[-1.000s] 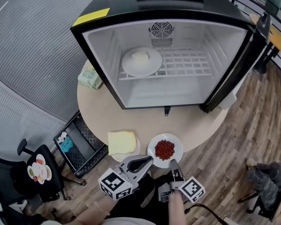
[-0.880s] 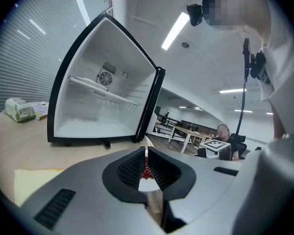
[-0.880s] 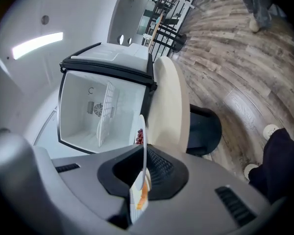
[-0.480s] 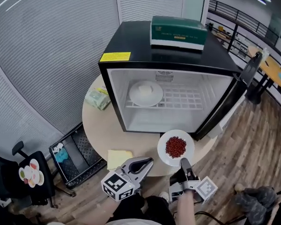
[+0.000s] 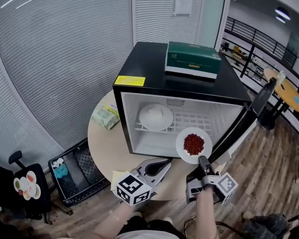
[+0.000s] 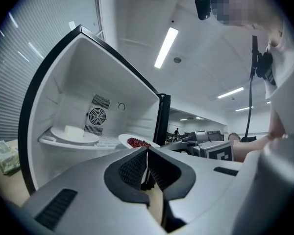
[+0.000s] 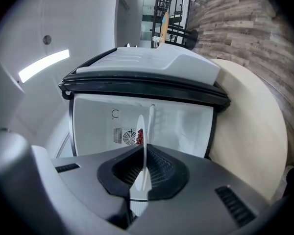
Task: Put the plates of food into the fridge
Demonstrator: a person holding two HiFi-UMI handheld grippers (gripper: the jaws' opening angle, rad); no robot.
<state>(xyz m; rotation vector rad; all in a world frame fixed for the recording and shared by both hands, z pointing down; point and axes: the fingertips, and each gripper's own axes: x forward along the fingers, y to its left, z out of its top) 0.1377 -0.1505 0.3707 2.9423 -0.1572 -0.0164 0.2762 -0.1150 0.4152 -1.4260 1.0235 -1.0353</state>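
Round white plate point(image 5: 182, 147) ahead of the right tongs point(image 5: 203, 159) – rim clamped in them – carries heaped dark-red beans point(image 5: 193, 143); left tongs point(image 5: 165, 162) closed, empty

Grey slatted blinds point(image 5: 50, 59) line the wall, wood-plank floor point(image 5: 269, 180) lies right, a black railing point(image 5: 249, 31) behind

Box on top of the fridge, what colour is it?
The box is dark green, with a pale band along its bottom edge. It shows best in the head view.
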